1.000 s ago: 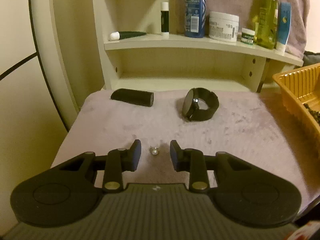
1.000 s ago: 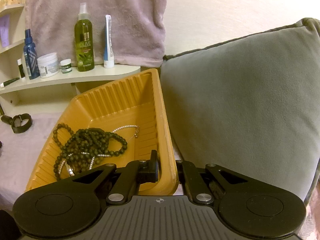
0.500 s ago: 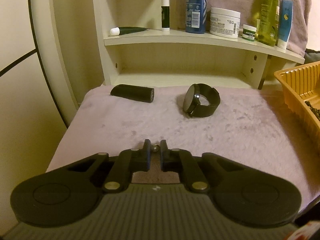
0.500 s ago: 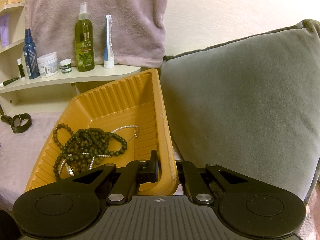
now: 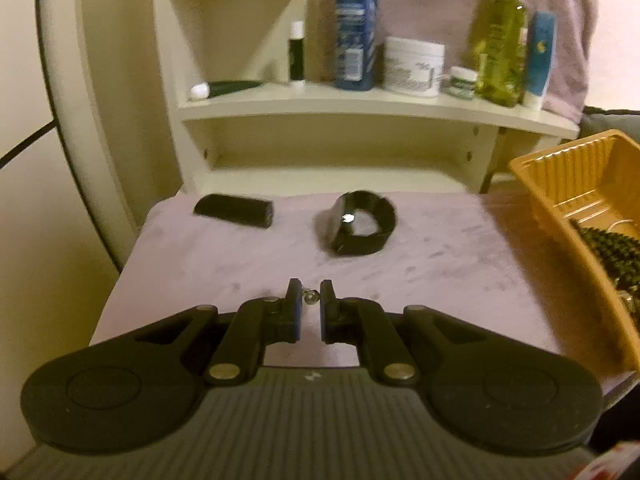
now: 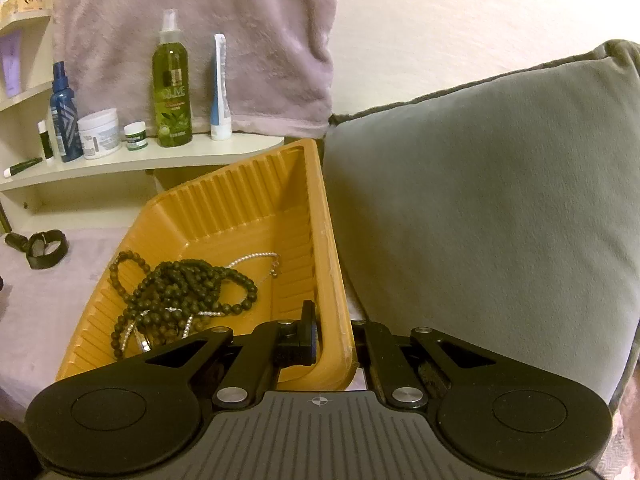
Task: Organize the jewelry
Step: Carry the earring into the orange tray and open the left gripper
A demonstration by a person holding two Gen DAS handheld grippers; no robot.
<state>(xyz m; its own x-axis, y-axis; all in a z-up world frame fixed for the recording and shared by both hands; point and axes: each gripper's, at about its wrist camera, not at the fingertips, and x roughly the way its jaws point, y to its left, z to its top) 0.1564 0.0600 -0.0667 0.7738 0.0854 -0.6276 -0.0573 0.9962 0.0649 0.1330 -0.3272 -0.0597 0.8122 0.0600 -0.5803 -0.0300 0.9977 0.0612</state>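
Small shiny silver earring (image 5: 310, 297), round like a tiny ball, pinched between the tips of the left gripper (image 5: 310, 307), just above the pale purple cloth (image 5: 440, 264) on the counter. Jaws nearly closed, only a thin gap, holding the earring. Too small and blurry to tell more of its shape.

Right gripper (image 6: 334, 330) clamped on the near rim of the orange tray (image 6: 240, 208), one finger inside, one outside; outer fingertip hidden behind the rim. Tray tilted, next to one grey pillow (image 6: 500, 200).

Inside the tray: a tangled pile of dark bead strings (image 6: 180, 288), hard to count, plus one thin pearly chain (image 6: 256, 257).

On the cloth: one black watch (image 5: 360, 222) and one dark tube (image 5: 234, 210), well apart from the earring.
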